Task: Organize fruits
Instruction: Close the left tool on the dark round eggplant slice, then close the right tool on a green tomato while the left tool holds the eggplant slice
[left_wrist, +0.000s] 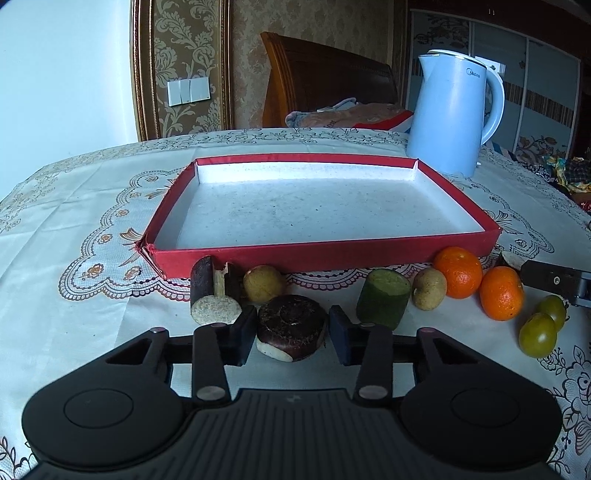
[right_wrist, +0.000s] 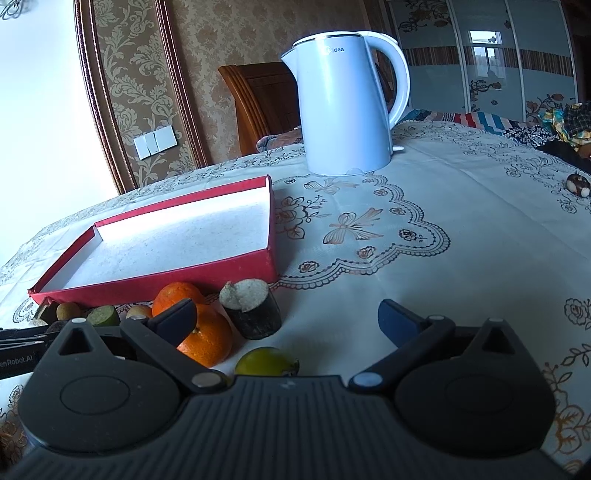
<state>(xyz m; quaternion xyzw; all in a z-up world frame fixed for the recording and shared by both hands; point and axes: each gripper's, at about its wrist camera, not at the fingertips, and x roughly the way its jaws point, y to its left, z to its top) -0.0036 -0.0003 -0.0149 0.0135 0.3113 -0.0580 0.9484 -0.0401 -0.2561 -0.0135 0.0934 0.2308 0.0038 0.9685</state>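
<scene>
In the left wrist view a dark brown water chestnut (left_wrist: 291, 326) with a white underside sits on the tablecloth between the fingers of my left gripper (left_wrist: 292, 315), whose pads press on both its sides. Just beyond lie a cut dark cane piece (left_wrist: 212, 291), a small brown fruit (left_wrist: 263, 282), a green cut cylinder (left_wrist: 384, 297), two oranges (left_wrist: 458, 271) and two green fruits (left_wrist: 537, 334). The red tray (left_wrist: 325, 253) behind them holds nothing. My right gripper (right_wrist: 288, 325) stands wide open above the cloth, with an orange (right_wrist: 208, 341), a cane stub (right_wrist: 253, 314) and a green fruit (right_wrist: 264, 362) close below.
A pale blue kettle (left_wrist: 454, 110) stands behind the tray's right corner. Another water chestnut (right_wrist: 578, 184) lies alone far right on the tablecloth (right_wrist: 424, 258). A wooden chair back (left_wrist: 325, 77) rises beyond the table.
</scene>
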